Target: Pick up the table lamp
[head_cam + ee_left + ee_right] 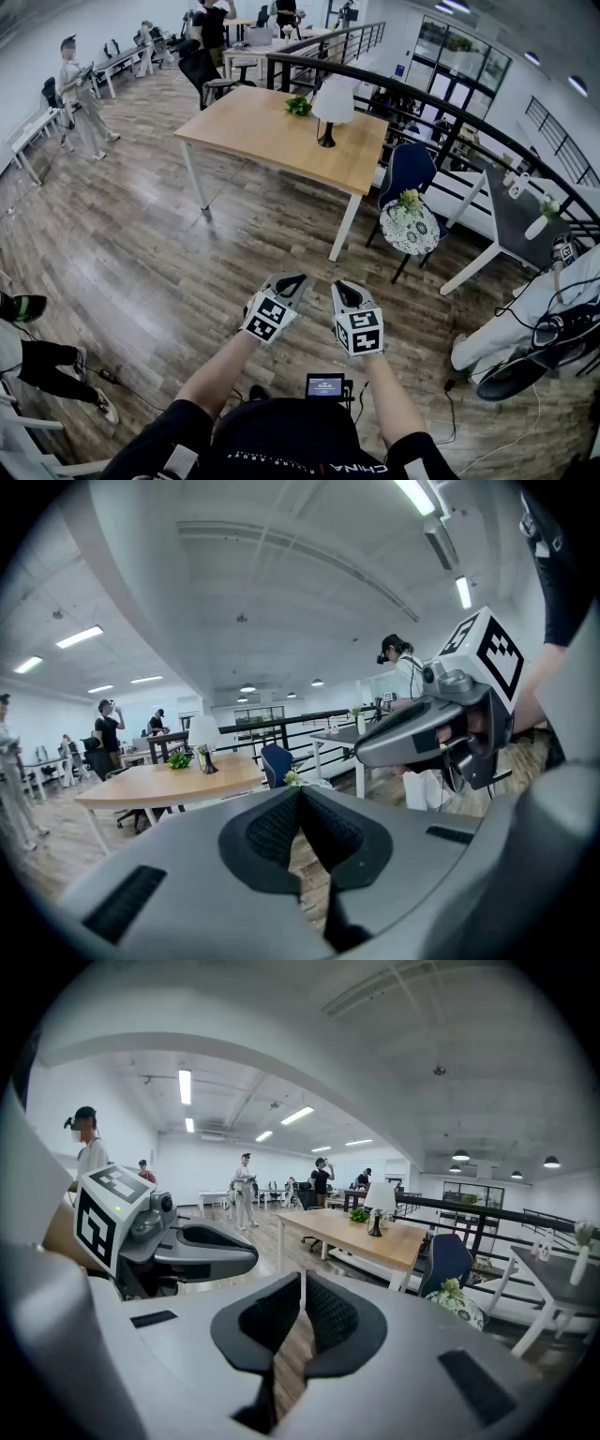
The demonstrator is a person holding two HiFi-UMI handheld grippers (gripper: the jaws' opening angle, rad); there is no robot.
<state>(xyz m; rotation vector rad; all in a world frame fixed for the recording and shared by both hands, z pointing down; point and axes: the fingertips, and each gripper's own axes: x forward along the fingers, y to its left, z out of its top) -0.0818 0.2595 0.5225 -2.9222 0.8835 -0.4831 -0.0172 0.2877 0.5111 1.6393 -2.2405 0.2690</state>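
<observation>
Head view | left gripper (290, 279), right gripper (346, 287): closed, empty | table lamp (333, 100) on table (255, 127), well apart | advised: approach, open jaws, grip stem

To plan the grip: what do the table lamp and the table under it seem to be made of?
The table lamp has a matt white shade, probably fabric or paper. Its stem and base are dark, perhaps metal, but too small to tell. The table has a light top with wood grain and a soft sheen, so wood or laminate. Its thin white legs are probably painted metal.
</observation>
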